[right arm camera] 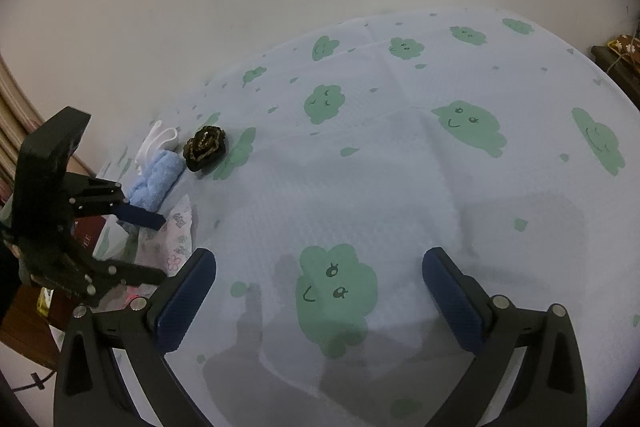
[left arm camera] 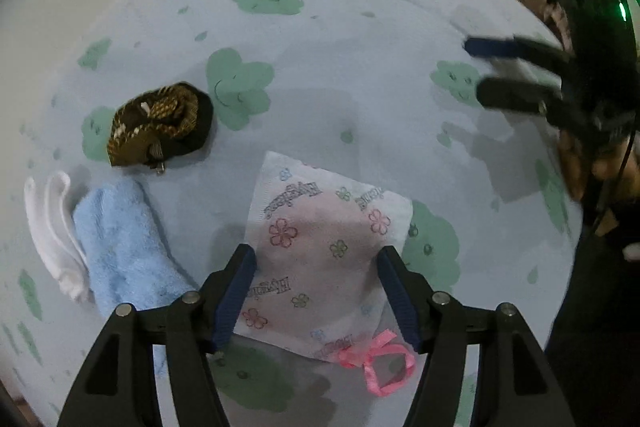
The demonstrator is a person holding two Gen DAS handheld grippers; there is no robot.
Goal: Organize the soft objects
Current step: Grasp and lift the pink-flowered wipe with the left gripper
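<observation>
Beside the rolled blue towel [left arm camera: 120, 243], the wide-open left gripper [left arm camera: 316, 295] straddles a flower-printed tissue pack [left arm camera: 320, 251] whose slick wrapper may slip, while the right gripper [right arm camera: 320, 299] hangs wide, empty.

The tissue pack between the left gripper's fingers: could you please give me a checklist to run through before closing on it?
1. left gripper open wide enough: ok, its fingers stand apart on either side of the tissue pack.
2. Pack centred between the fingers: ok.
3. Pads touching the pack: cannot tell.
4. pink ribbon clear of the right-hand finger: not ok, it lies right beside it.
5. blue towel outside the grasp: ok, it lies off to the left.
6. right gripper out of the way: ok, open over bare sheet.
</observation>
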